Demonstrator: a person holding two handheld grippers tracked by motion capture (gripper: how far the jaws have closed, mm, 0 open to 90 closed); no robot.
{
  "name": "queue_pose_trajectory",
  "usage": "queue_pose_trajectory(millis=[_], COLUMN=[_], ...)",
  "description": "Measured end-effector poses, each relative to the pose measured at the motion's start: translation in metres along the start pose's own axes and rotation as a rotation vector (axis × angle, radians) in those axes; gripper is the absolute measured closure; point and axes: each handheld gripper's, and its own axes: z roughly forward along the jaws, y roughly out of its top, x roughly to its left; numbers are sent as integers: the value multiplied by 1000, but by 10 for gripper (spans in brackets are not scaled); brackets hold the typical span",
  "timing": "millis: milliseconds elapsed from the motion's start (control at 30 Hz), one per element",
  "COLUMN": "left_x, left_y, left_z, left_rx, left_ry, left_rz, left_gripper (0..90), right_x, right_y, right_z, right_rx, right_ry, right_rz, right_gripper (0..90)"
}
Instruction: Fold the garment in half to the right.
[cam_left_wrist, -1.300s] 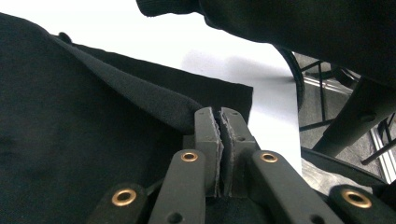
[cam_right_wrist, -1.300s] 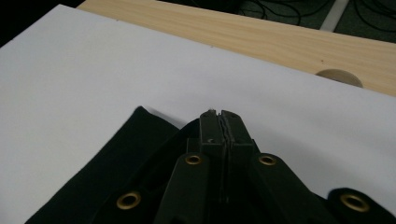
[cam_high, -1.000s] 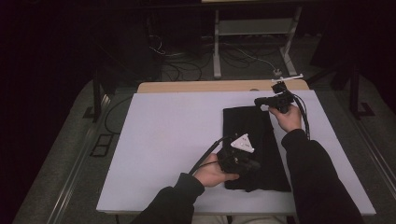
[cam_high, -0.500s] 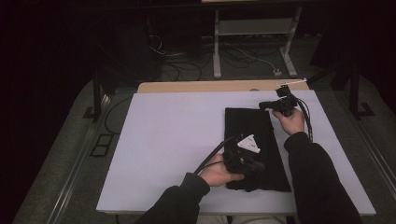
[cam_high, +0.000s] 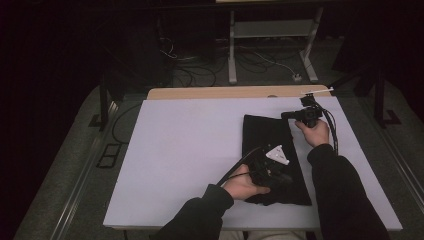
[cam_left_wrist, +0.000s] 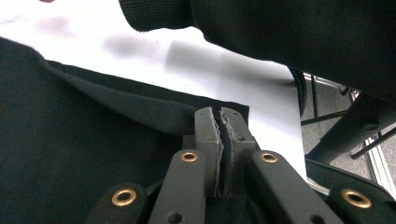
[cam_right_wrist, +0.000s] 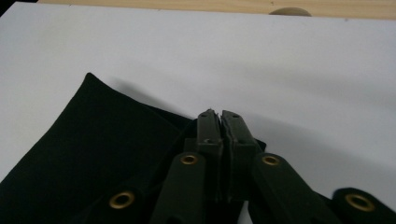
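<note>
A: High view: a folded black cloth (cam_high: 272, 155) was laid on the white table (cam_high: 190, 150), right of centre. The left gripper (cam_high: 280, 175) was clamped on the cloth's near right edge, at lower centre of the frame.

B: Right gripper view: the right gripper (cam_right_wrist: 219, 116) was seen at the cloth's far corner, jaws nearly together and just parted a little, cloth pinched between them.

A: For a clean fold, both corners were best kept taut and level, and released only once the edges were aligned.
</note>
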Motion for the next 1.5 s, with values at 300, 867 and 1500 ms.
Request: queue_pose_trajectory(millis=[300, 867, 1500], left_x=[-1, -1, 3], left_y=[3, 14, 17], left_z=[9, 23, 46], left_rx=[10, 39, 114], left_ry=[-6, -6, -20], left_rz=[-1, 11, 28], left_gripper=[851, 852, 851], right_x=[-7, -13, -4], right_y=[-8, -16, -43], right_z=[-19, -50, -92], right_rx=[-50, -72, -114], right_ry=[-27, -32, 16], right_rz=[-4, 4, -75], right_gripper=[569, 60, 0])
